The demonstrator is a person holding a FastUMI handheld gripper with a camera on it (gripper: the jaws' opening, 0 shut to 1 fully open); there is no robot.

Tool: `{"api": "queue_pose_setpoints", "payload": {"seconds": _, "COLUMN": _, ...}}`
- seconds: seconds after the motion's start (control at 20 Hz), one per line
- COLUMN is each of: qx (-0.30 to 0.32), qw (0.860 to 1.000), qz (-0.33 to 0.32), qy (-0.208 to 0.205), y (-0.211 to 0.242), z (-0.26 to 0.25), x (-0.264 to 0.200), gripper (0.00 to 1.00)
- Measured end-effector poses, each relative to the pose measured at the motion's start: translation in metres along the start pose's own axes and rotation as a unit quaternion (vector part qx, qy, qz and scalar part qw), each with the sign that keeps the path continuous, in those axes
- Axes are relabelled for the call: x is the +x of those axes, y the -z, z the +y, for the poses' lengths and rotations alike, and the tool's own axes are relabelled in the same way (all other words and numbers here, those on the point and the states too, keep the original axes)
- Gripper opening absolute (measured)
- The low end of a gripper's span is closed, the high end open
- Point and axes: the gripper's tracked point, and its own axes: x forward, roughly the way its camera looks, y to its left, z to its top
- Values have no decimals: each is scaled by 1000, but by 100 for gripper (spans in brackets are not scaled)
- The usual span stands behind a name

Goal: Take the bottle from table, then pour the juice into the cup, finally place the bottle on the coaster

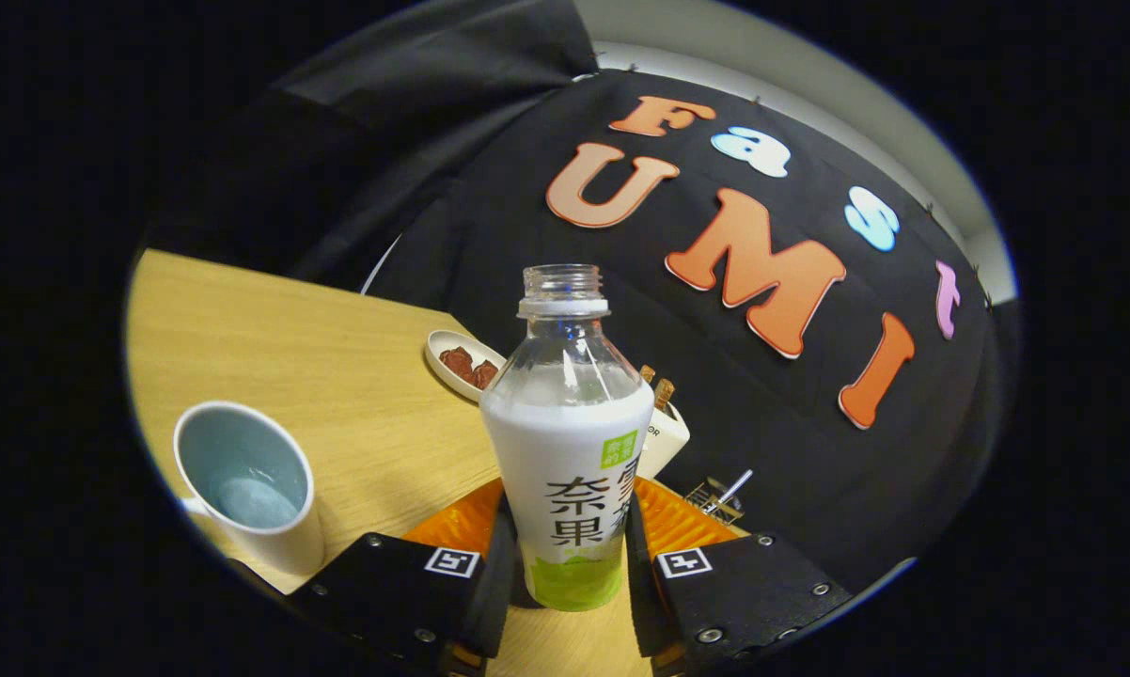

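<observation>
**Bottle gripped, pouring not yet begun**

The claw (565,564) is pinching the bottle (567,442). Both fingers press on its lower part, one from each side, at the height of the green band on the label. The bottle stands upright between the fingers and it has no cap; the neck is open. The body looks white nearly up to the shoulder, so I judge that almost all of the juice is inside. Whether the bottom touches the table (339,376) or is lifted a little, I cannot tell, because the fingers hide this place.

The cup (245,484) stands to the left of the claw, near the left finger, with its mouth open to the top. Inside I see a pale bottom and no clear liquid, so the cup seems empty or almost empty.

Beyond the bottle, further ahead of the fingers, lies a small white dish (457,362) with some dark red pieces in it. Just behind the bottle on the right side a white holder (664,437) with brown sticks is partly hidden.

In my judgement the first step, to take the bottle, is done or nearly done. Left are the pouring into the cup and the placing on the coaster. An orange ribbed surface (678,517) shows under the fingers; perhaps this is the coaster, but I cannot be sure.
</observation>
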Motion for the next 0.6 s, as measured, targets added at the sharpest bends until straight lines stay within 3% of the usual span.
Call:
{"api": "queue_pose_setpoints", "payload": {"seconds": 0.15, "qx": 100, "qw": 995, "qz": 24, "qy": -1, "y": 7, "z": -7, "x": 24, "gripper": 54}}
{"api": "queue_pose_setpoints", "payload": {"seconds": 0.35, "qx": 189, "qw": 981, "qz": 52, "qy": 5, "y": 16, "z": -17, "x": 48, "gripper": 54}}
{"api": "queue_pose_setpoints", "payload": {"seconds": 0.6, "qx": 251, "qw": 966, "qz": 63, "qy": 16, "y": 26, "z": -21, "x": 54, "gripper": 54}}
